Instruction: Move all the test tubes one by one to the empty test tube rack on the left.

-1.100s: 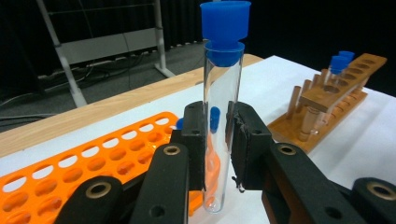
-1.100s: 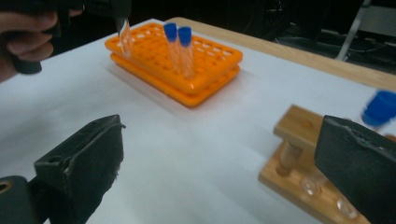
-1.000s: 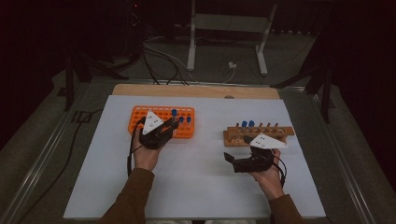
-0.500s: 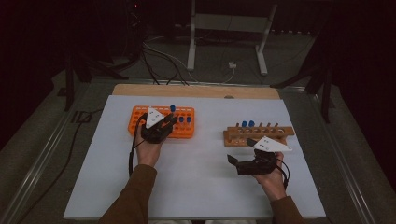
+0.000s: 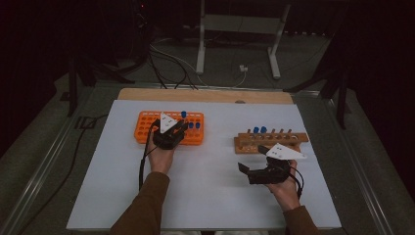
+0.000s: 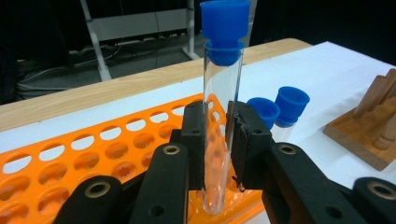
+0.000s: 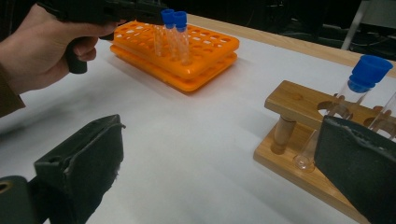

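The left gripper's (image 6: 215, 154) fingers (image 6: 194, 140) are clamped on the lower half of a clear test tube (image 6: 219, 121) with a blue cap, held upright with its rounded bottom just above the near edge of the orange tube rack (image 6: 93, 158); in the high view this left gripper (image 5: 177, 131) sits over the rack (image 5: 147, 128) at about ten o'clock on the white surface (image 5: 205, 191). Two more capped tubes (image 6: 280, 109) stand in the rack just beyond, toward two o'clock of the held one. The step in hand looks like seating the tube in a hole: it would go best kept vertical, centred over one opening, lowered straight, and released only once the bottom rests in the lower tier, clear of the neighbouring caps. The right gripper (image 5: 254, 171) hovers with its fingers (image 7: 79, 168) spread wide and empty, beside the wooden tube stand (image 5: 271, 142) at about three o'clock, where two blue-capped tubes (image 5: 259, 130) wait.
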